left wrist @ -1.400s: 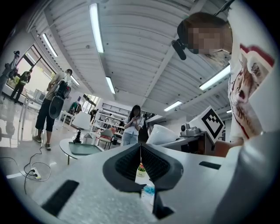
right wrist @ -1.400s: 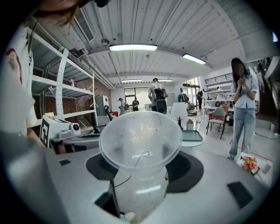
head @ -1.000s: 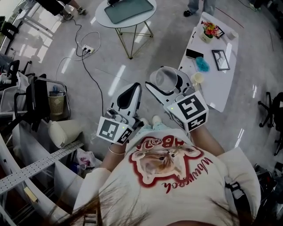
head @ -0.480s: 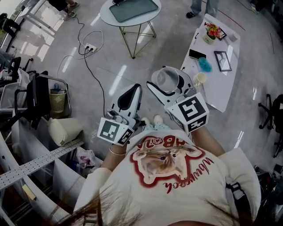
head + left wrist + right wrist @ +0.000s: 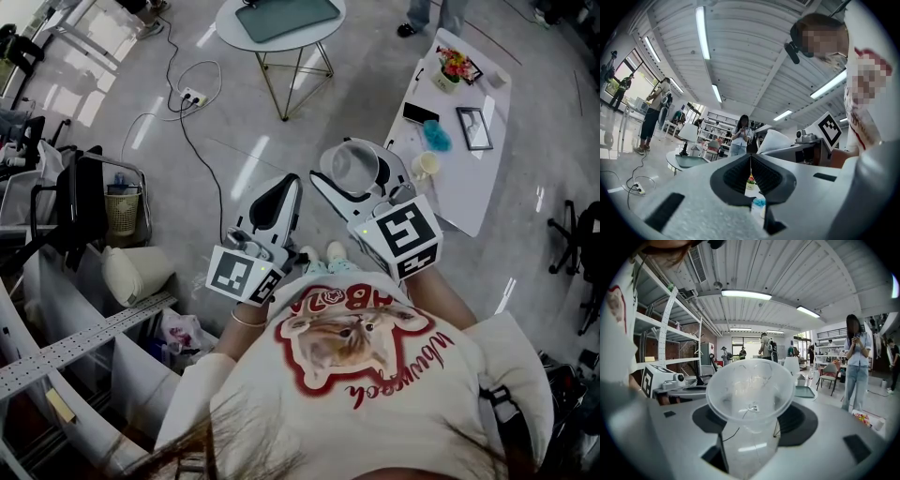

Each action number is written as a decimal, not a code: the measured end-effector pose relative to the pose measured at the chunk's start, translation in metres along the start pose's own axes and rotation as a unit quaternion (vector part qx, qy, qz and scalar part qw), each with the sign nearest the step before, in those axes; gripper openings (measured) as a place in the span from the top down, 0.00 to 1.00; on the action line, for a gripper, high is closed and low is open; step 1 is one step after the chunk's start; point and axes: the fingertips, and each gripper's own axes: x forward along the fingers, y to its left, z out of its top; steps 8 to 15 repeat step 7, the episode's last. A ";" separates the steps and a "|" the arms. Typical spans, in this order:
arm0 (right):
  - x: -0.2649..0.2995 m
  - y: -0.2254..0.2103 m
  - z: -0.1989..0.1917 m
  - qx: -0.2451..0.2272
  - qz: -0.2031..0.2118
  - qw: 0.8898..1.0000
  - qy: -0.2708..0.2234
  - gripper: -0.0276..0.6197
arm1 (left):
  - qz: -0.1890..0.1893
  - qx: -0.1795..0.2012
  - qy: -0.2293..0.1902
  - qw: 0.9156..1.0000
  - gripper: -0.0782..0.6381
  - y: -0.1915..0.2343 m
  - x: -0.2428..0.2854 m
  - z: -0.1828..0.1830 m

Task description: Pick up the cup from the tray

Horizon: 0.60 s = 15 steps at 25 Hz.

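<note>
Between the right claw jaws: the clear cup, gripped.

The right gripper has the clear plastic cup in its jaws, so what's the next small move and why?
Probably carry the clear plastic cup slightly right, toward the bare near end of the long white table. The right gripper clamps its lower body over open floor, no tray beneath, so the pick looks done; the left gripper is shut and empty.

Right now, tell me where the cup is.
The cup is gripped in the right gripper, held in the air right of the left gripper and just left of the white table in the head view.
</note>
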 end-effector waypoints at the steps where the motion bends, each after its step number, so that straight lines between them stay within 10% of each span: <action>1: 0.001 0.001 0.000 0.000 0.000 1.000 0.000 0.49 | -0.001 0.000 0.000 1.000 0.87 0.001 0.000 0.000; 15: 0.001 0.004 0.001 -0.001 0.000 1.000 0.000 0.49 | -0.006 0.000 -0.001 1.000 0.87 0.000 0.000 0.002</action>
